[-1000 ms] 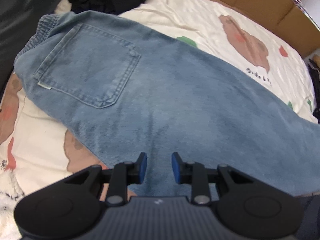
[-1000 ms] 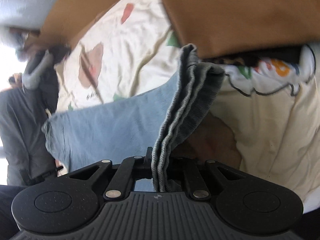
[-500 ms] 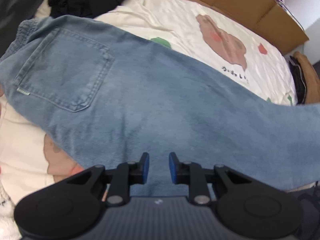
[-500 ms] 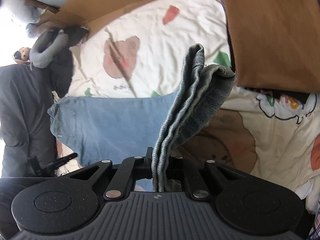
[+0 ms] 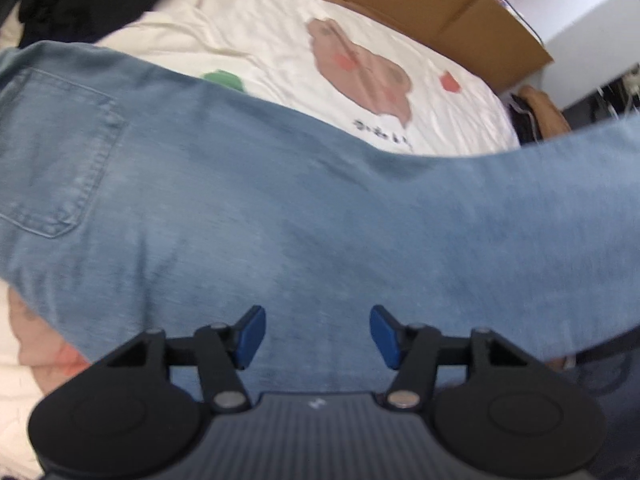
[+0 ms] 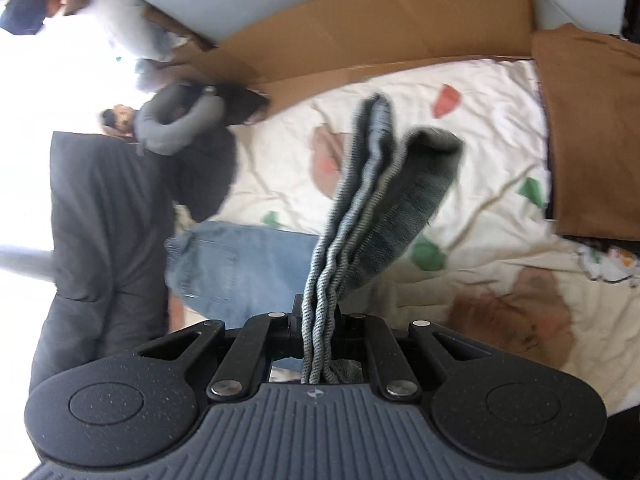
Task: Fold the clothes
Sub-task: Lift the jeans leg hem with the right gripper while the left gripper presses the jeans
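The right hand-held gripper (image 6: pixel 320 322) is clamped narrow on the bunched hem end of the jeans (image 5: pixel 304 216), its jaws nearly together with the doubled denim edge (image 6: pixel 372 200) standing up out of them and flopping forward. The left hand-held gripper (image 5: pixel 316 332) points down at the middle of the same jeans; its jaws are opening, about half wide, and nothing is pinched between the blue pads (image 5: pixel 250 336), only flat denim showing beyond them.

The step in hand looks like the lengthwise fold: the leg end is lifted clear of the bed, while the seat with its back pocket (image 5: pixel 52 152) lies flat ahead and to the left of the left hand-held gripper. The raised leg sweeps up past its right side.

The next move probably calls for carrying the held hem over toward the waistband, with the left hand-held gripper pressing or pinning the cloth at the fold line so the lower layer does not drag.

Beyond the jeans lies the cream bedsheet (image 5: pixel 280 32) with its brown animal print (image 5: pixel 360 68), and past that a cardboard sheet (image 6: pixel 360 28) along the bed's far edge. A brown garment (image 6: pixel 592 136) lies ahead and to the right of the right hand-held gripper.
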